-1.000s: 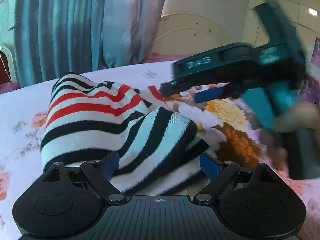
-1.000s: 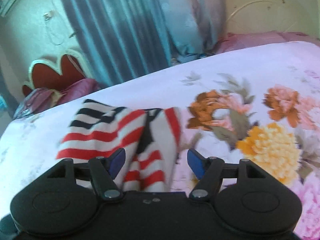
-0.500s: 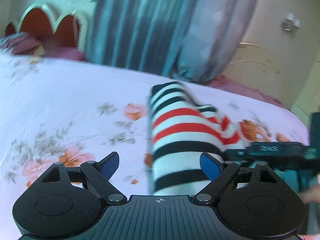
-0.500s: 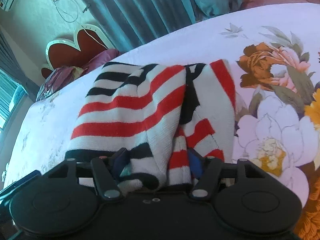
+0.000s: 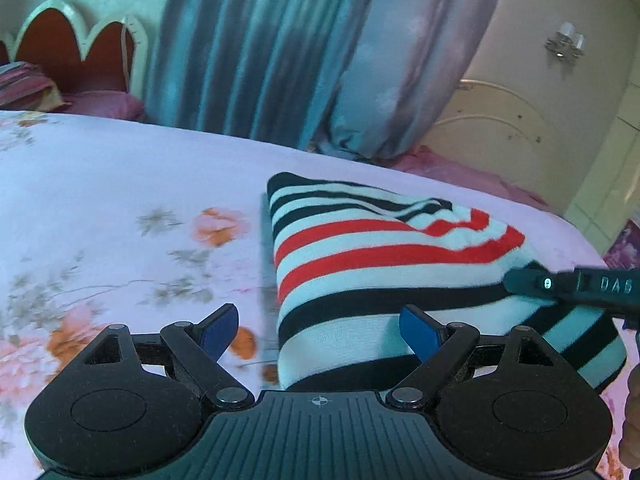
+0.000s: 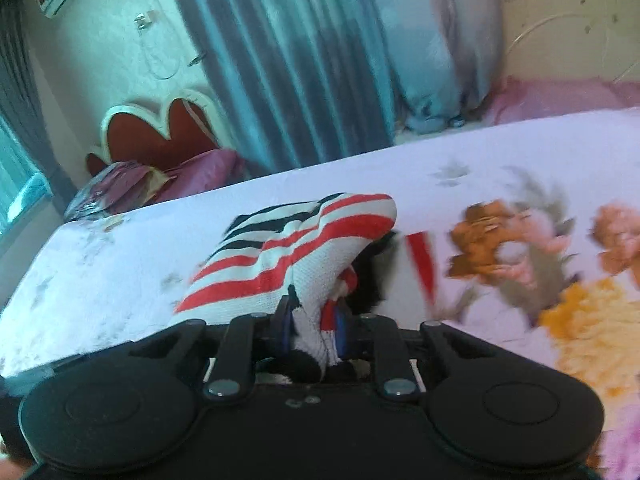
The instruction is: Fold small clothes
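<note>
One striped garment (image 5: 384, 264), gripped at one edge, lies on the flowered bedsheet (image 5: 100, 184).

One knitted piece, banded in black, white and red, is spread on the sheet, with its near hem just ahead of the left gripper (image 5: 320, 328). Its far right edge is bunched and lifted off the sheet where it is clamped by the right gripper (image 6: 312, 328), whose blue pads have just been closing and are now pressed on a fold of the cloth. The left gripper's jaws are held wide apart and nothing is pinched; only its right pad (image 5: 420, 330) is seen over the garment, while the left pad is seen over bare sheet. Beyond the garment, past the sheet's far edge, blue curtains (image 5: 260, 48) are hung, and a scalloped red headboard (image 5: 68, 56) is seen to the left of the curtains.
</note>
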Demonstrator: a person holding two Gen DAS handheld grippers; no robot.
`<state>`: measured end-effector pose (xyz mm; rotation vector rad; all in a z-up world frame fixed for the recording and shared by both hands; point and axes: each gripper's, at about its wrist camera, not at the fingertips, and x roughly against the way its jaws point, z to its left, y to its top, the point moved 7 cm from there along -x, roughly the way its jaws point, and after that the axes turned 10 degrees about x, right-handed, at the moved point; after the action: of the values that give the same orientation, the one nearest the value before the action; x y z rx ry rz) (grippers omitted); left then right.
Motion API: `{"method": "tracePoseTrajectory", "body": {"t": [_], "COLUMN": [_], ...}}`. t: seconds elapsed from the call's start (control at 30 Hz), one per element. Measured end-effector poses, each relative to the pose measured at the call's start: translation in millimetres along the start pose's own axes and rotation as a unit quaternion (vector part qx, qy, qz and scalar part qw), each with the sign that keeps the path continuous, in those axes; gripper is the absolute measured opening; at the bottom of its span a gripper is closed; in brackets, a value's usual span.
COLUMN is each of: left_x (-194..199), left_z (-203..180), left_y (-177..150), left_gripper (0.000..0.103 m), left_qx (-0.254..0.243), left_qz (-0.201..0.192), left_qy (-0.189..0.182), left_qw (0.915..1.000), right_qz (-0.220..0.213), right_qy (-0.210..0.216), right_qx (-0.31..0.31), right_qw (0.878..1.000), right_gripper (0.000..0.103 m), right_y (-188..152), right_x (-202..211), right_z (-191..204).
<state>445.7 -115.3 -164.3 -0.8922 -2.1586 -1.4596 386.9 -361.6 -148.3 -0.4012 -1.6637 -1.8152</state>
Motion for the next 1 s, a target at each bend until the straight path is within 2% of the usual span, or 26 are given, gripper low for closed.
{"method": "tracePoseTrajectory", "body": {"t": [0.13,0.2,0.27,0.4,0.5,0.6,0.7,0.8,0.87,1.0], "left_x": [-18,-25,-27,-23,-21,-20,-22,-25,-25,-17], "left_z": [-10,-10,-8,-10,-8,-4,-3,1,3,-3], "left_y": [-16,-23,-27,-27,-31,-33,-37,-42,-43,-34], "left_gripper": [0.087,0.087,0.087,0.087,0.087,0.087,0.087,0.087,0.087,0.087], "left_qx": [-0.013,-0.011,-0.002,-0.010,-0.018,-0.010,-0.016,-0.012,-0.002,-0.002], "left_qz": [0.031,0.048,0.047,0.050,0.053,0.051,0.054,0.062,0.065,0.065], "left_qy": [-0.005,0.000,0.000,0.000,-0.002,-0.003,-0.006,-0.014,-0.015,-0.011], "left_qw": [0.9994,0.9988,0.9989,0.9987,0.9984,0.9986,0.9984,0.9979,0.9978,0.9978], "right_qz": [0.040,0.065,0.062,0.035,0.016,0.034,0.053,0.071,0.084,0.083], "right_qy": [-0.028,-0.039,-0.041,-0.055,-0.040,-0.030,-0.059,-0.064,-0.047,-0.046], "right_qx": [-0.029,-0.033,-0.051,-0.043,-0.031,-0.001,0.026,0.002,-0.025,-0.015], "right_qw": [0.998,0.997,0.996,0.997,0.999,0.999,0.997,0.995,0.995,0.995], "right_gripper": [0.020,0.027,0.032,0.031,0.030,0.028,0.028,0.032,0.032,0.030], "right_y": [-28,-44,-46,-33,-28,-40,-62,-83,-95,-85], "right_x": [-10,-23,-22,7,33,34,28,24,22,32], "right_z": [-32,-41,-45,-40,-25,-6,-4,-17,-23,-18]}}
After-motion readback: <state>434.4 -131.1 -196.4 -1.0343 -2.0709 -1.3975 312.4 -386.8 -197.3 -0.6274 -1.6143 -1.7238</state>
